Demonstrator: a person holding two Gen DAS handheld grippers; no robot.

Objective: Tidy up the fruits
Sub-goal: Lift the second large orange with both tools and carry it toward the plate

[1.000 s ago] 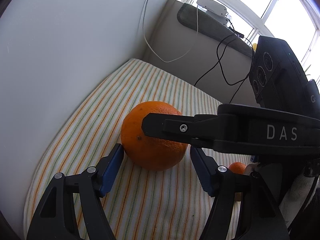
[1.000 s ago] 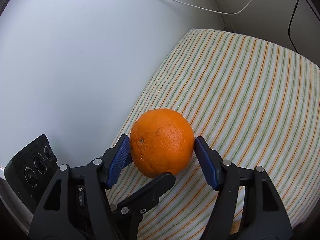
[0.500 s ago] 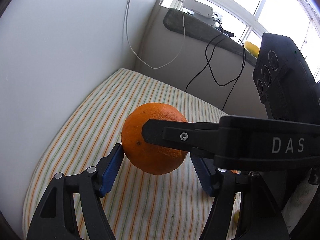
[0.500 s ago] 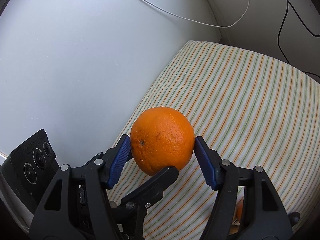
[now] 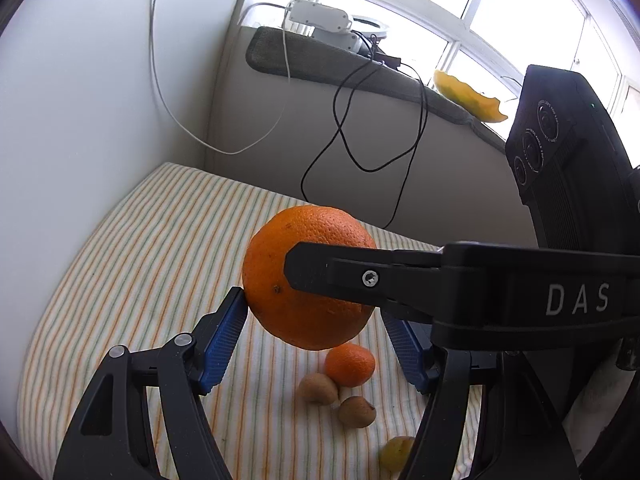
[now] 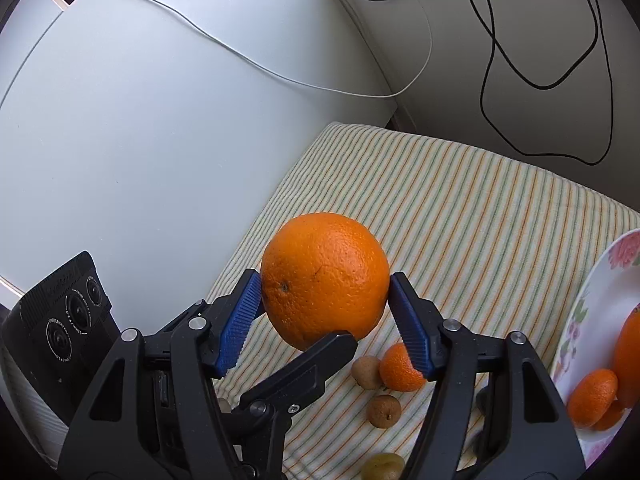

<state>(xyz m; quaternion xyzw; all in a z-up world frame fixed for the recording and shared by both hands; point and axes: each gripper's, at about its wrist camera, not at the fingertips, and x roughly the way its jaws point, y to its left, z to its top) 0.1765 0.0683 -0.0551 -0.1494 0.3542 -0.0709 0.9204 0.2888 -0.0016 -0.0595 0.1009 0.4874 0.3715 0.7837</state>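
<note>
1. The right gripper (image 6: 326,316) clamps the large orange (image 6: 324,280) between its blue ribbed pads, mid-frame, lifted clear of the striped cloth (image 6: 480,216).
2. The left gripper (image 5: 316,344) stands open around the same orange; one pad touches its side, the other is hidden.
3. My judgement: carry it level toward the floral plate (image 6: 592,308) at right, squeezing gently; the pebbled round rind could roll.
4. A mandarin (image 6: 400,368) and small brown fruits (image 6: 384,410) lie below.

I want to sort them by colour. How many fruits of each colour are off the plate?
Orange: 2, the big orange in the right gripper and the small orange on the cloth
Brown fruit: 2
Yellow-green fruit: 1
Total: 5, maybe one more brown half hidden
</note>
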